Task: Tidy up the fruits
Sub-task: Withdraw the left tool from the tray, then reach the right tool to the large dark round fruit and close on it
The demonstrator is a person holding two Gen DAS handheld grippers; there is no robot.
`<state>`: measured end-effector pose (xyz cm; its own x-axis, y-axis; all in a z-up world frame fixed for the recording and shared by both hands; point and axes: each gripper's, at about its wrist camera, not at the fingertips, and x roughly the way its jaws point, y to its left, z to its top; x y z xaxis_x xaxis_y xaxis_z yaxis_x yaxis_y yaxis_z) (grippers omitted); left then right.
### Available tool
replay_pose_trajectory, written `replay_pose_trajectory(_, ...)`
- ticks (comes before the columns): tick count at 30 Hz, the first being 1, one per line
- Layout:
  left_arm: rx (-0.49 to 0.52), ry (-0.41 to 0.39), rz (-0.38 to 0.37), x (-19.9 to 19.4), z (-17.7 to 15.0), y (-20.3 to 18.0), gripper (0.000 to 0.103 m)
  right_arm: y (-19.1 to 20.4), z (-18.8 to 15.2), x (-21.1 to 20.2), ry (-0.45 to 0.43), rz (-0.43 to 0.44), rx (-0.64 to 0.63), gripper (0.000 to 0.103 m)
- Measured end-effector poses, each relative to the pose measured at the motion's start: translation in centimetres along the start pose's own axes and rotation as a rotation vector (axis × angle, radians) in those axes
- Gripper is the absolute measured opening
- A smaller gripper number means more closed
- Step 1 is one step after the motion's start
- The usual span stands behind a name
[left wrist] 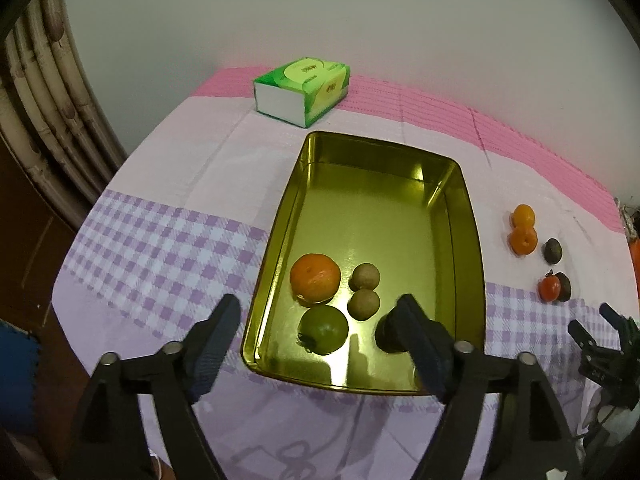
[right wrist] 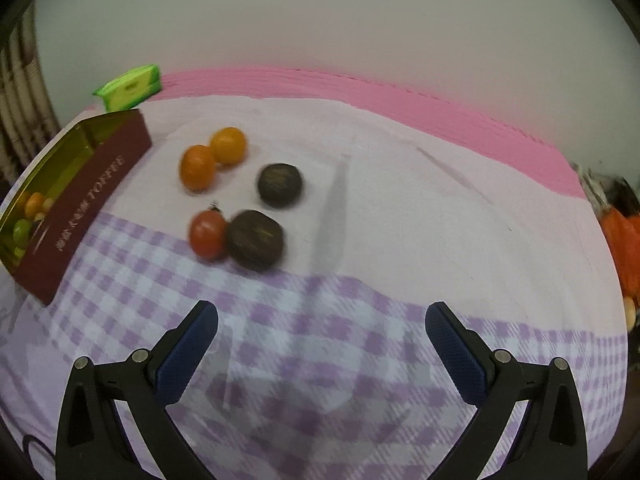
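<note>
A gold tin [left wrist: 400, 208] holds an orange [left wrist: 315, 282], a green fruit [left wrist: 323, 329], two brown round fruits [left wrist: 364, 277] and a dark fruit [left wrist: 383, 338]. My left gripper [left wrist: 320, 312] hangs open over the tin's near end, its right finger [left wrist: 420, 336] partly hiding the dark fruit and nothing pressed between the pads. My right gripper [right wrist: 320, 316] is open and empty above the checked cloth. Ahead of it lie two small oranges [right wrist: 228, 145], a red tomato [right wrist: 207, 235] and two dark fruits [right wrist: 279, 184], one touching the tomato. The tin's maroon side [right wrist: 80, 216] is at their left.
A green tissue box [left wrist: 302, 90] stands at the back of the table beyond the tin. The table's left edge drops off near bamboo-patterned pipes [left wrist: 44, 100]. Orange items [right wrist: 620, 240] lie off the table's right edge.
</note>
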<state>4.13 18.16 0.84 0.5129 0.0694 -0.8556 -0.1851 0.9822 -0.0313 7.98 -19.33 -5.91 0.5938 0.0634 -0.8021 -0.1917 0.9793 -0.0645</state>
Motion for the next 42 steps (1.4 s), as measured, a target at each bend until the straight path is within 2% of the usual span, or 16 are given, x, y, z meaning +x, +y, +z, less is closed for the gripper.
replay_pose_trajectory(2, 0.001, -0.006, 0.001, -0.3, -0.1, 0.1, 0.08, 0.5, 0.6, 0.6, 0.002, -0.008, -0.012, 0.102)
replay_pose_trajectory(3, 0.001, -0.007, 0.004, -0.4, -0.2, 0.2, 0.081, 0.5, 0.9, 1.0, 0.007, 0.001, -0.011, 0.099)
replay_pose_trajectory(4, -0.001, -0.007, 0.007, -0.4, -0.2, 0.3, 0.083, 0.5, 1.1, 1.3, 0.016, 0.011, -0.011, 0.089)
replay_pose_trajectory(6, -0.005, -0.006, 0.019, -0.5, -0.4, 0.5, 0.086, 0.7, 1.6, 2.3, 0.057, 0.033, -0.006, 0.075)
replay_pose_trajectory(7, -0.011, -0.004, 0.023, -0.5, -0.5, 0.7, 0.087, 0.6, 1.8, 2.8, 0.075, 0.052, 0.006, 0.073)
replay_pose_trajectory(21, -0.07, 0.001, 0.05, -0.9, -0.8, 2.9, 0.093, 2.4, 3.1, 4.7, 0.066, 0.065, -0.014, 0.069)
replay_pose_trajectory(36, -0.134, 0.025, 0.067, -0.7, -1.1, 4.9, 0.093, 1.5, 3.2, 4.1, 0.055, 0.081, 0.034, 0.037)
replay_pose_trajectory(42, -0.141, 0.033, 0.065, -0.5, -1.1, 5.1, 0.093, 1.1, 2.6, 3.8, 0.063, 0.096, 0.04, 0.036)
